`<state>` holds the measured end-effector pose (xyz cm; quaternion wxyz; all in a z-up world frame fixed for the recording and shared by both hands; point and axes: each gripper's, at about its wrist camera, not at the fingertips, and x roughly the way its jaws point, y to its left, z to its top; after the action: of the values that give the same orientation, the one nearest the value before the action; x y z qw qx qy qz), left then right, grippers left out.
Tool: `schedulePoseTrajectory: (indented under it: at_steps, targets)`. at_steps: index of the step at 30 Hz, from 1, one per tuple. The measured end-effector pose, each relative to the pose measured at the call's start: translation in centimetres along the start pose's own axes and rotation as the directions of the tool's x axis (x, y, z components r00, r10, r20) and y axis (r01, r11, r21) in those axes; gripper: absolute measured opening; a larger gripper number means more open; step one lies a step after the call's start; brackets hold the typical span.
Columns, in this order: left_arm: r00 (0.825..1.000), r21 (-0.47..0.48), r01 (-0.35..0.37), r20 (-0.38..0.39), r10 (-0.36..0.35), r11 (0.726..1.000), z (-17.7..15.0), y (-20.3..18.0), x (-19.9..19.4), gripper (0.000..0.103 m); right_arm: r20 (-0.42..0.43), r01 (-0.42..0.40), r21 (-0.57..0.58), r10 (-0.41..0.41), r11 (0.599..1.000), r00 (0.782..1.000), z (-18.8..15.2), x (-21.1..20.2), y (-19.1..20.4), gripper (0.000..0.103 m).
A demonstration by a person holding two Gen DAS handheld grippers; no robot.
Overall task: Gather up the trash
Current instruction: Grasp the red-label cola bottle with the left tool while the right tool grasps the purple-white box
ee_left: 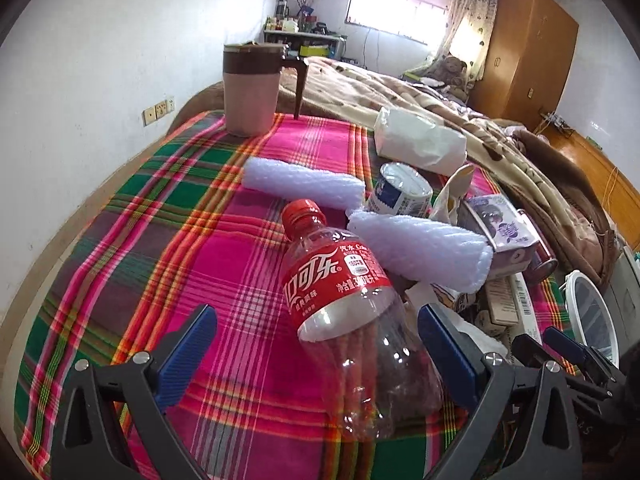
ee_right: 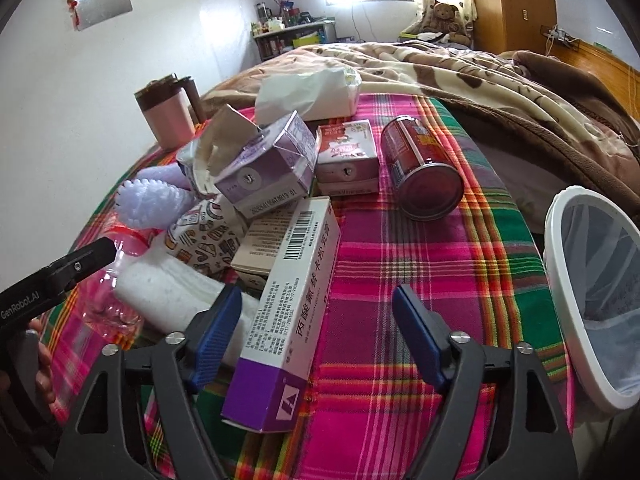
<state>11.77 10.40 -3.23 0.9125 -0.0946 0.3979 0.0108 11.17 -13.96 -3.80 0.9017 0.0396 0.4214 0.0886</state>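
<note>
An empty clear cola bottle [ee_left: 352, 304] with a red label and cap lies on the plaid cloth, base toward me. My left gripper [ee_left: 316, 356] is open around its lower half, the left pad well clear of it. In the right wrist view a long white-and-purple carton [ee_right: 292, 312] lies between the fingers of my right gripper [ee_right: 318, 340]. That gripper is open, its right pad [ee_right: 416, 336] standing apart from the carton. A white-rimmed bin [ee_right: 560, 256] with a liner stands at the cloth's right edge.
More litter is piled mid-cloth: two foam rolls [ee_left: 304, 180], a tin [ee_left: 404, 192], purple milk cartons [ee_right: 272, 160], a red can [ee_right: 424, 168], a white bag [ee_right: 316, 92]. A pink mug [ee_left: 248, 92] stands at the back left. A rumpled blanket [ee_right: 500, 80] lies behind.
</note>
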Motion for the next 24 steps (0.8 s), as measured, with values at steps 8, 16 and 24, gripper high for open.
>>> schedulePoseTrajectory:
  at_steps: [8, 16, 24]
  targets:
    - [0.992, -0.031, 0.042, -0.116, -0.045, 0.999, 0.0, 0.4, 2.7, 0.088, -0.026, 0.009, 0.000, -0.009, 1.000, 1.000, 0.1, 0.5, -0.1, 0.055]
    - [0.992, -0.010, 0.029, -0.122, -0.030, 1.000, 0.2, 0.2, 3.1, 0.068, -0.039, 0.014, 0.024, -0.013, 1.000, 0.999, 0.1, 0.7, -0.8, 0.024]
    - [0.992, 0.012, 0.060, -0.114, -0.058, 0.998, 0.2, -0.4, 2.9, 0.064, -0.004, 0.014, 0.060, -0.014, 0.998, 1.000, -0.1, -0.1, -1.7, 0.023]
